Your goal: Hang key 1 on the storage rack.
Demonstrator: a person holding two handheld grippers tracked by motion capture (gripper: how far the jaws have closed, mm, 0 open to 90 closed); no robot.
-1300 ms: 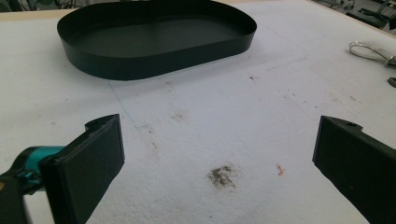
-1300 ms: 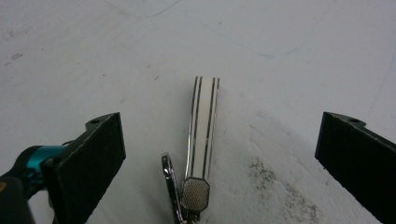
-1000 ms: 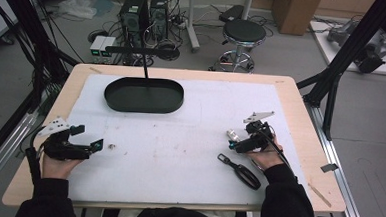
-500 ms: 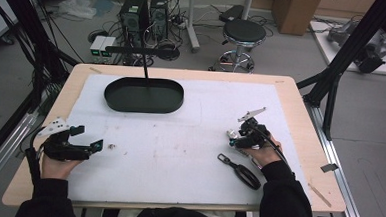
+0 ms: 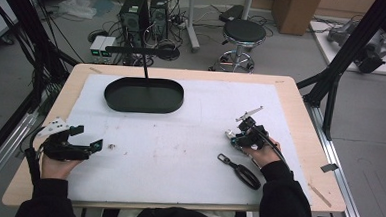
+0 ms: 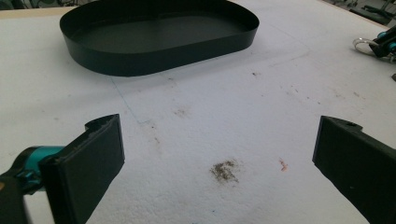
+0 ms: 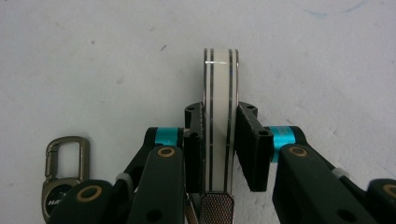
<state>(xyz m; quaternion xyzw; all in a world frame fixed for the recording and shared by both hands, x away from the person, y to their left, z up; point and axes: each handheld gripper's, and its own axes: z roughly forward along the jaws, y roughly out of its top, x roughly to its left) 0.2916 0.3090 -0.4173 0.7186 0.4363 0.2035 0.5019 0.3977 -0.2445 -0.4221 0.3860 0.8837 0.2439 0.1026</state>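
Very little lettering can be read from here. In the right gripper view, a round dark badge hangs from a metal carabiner clip lying on the white table cover; it carries pale capital letters that begin "HA", and the rest is hidden behind the gripper's arm. The black tray near the table's far edge bears no writing that can be made out.

Right gripper clamped, left gripper agape
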